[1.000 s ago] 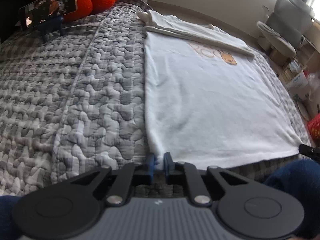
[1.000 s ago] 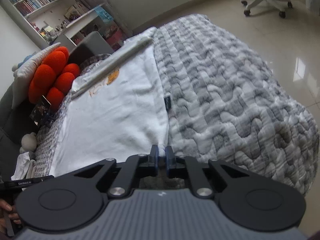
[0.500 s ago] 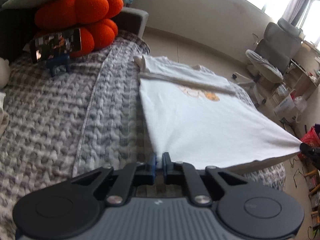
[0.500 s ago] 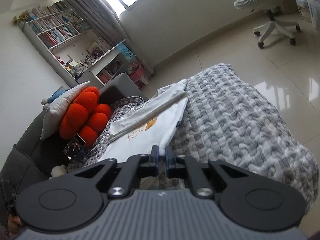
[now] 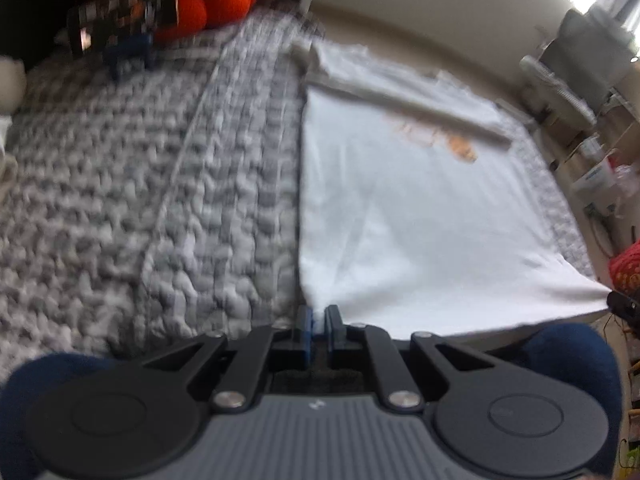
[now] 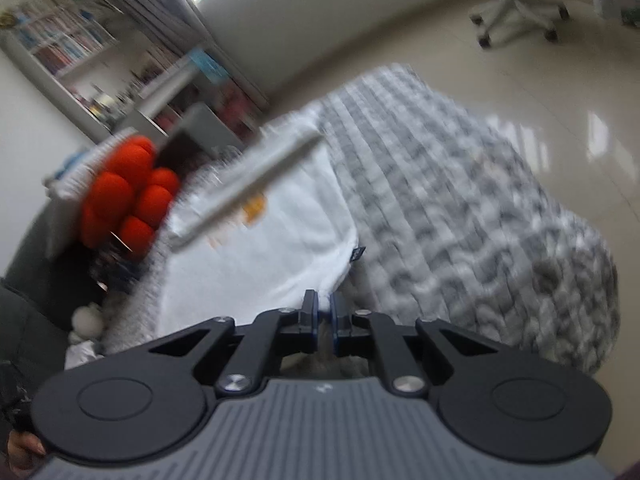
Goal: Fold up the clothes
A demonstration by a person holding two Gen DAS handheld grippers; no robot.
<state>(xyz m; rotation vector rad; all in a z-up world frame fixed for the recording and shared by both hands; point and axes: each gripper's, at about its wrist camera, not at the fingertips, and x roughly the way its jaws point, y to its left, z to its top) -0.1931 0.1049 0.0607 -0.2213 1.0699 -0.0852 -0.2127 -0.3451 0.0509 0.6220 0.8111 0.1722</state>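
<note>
Both tools [image 5: 319, 315] [image 6: 324, 304] apparently clamped shut

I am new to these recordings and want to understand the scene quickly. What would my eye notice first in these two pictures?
First, the white T-shirt spread over the grey quilted bed cover, with a small orange print near its folded far end. Its near hem is pinched at both corners: the left gripper holds one, the right gripper the other. Then the bright orange cushion at the head of the bed draws the eye.
</note>
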